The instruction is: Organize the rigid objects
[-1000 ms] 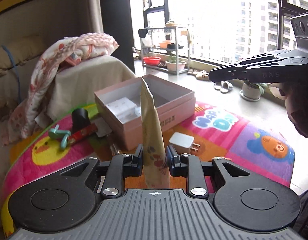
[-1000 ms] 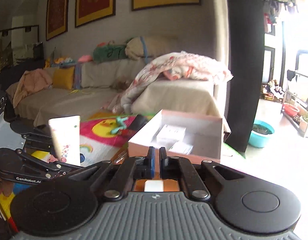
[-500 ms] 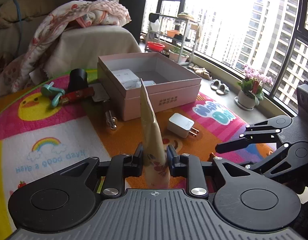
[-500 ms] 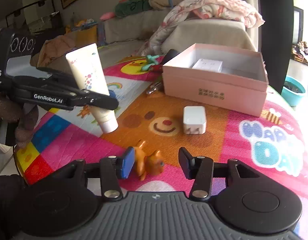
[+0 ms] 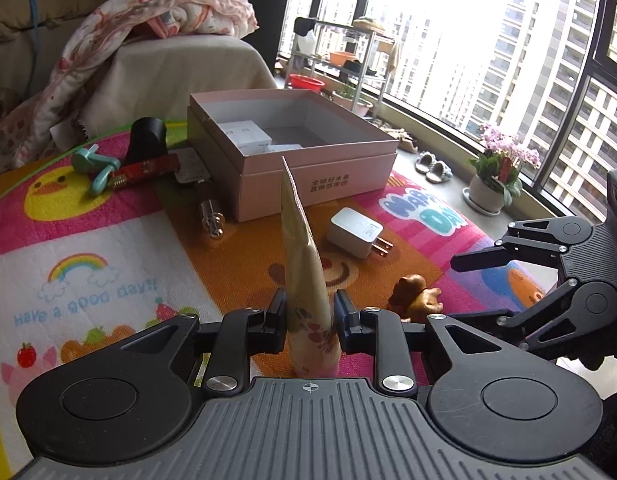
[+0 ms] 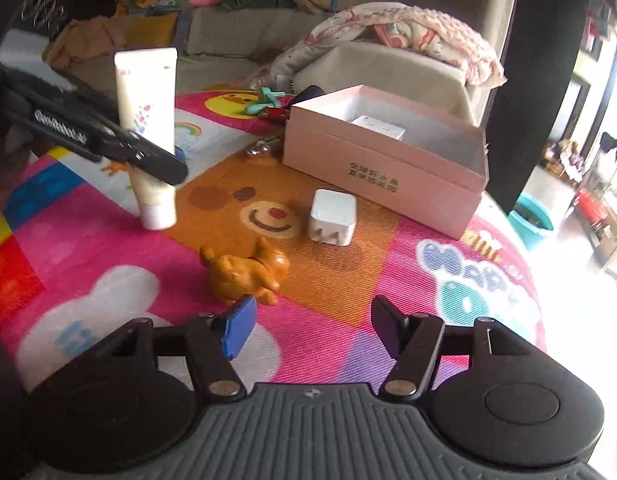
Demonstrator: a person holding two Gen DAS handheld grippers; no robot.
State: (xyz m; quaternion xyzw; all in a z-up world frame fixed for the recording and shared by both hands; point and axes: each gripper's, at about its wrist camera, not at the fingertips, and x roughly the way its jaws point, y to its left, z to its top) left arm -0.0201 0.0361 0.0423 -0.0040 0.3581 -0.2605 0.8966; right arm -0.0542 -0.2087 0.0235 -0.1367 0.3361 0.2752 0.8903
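Note:
My left gripper point(image 5: 309, 316) is shut on a cream tube point(image 5: 304, 264), held upright above the mat; the tube also shows in the right wrist view point(image 6: 147, 120), cap down. My right gripper point(image 6: 308, 326) is open and empty, just in front of a small brown toy animal point(image 6: 246, 274) lying on the mat point(image 6: 348, 280). The toy also shows in the left wrist view point(image 5: 414, 294). An open pink box point(image 6: 384, 160) holding white boxes stands beyond, with a white charger point(image 6: 332, 218) in front of it.
Left of the pink box point(image 5: 308, 164) lie a black cylinder point(image 5: 147, 140), a teal tool point(image 5: 94, 166), a red strip point(image 5: 146, 168) and a metal fitting point(image 5: 210, 216). A sofa with a blanket point(image 5: 148, 40) is behind. A flower pot point(image 5: 490, 192) stands by the window.
The right gripper has opened wider and drawn back slightly from the toy animal. The left gripper, still holding the tube, has shifted a little; the view tilted down toward the mat.

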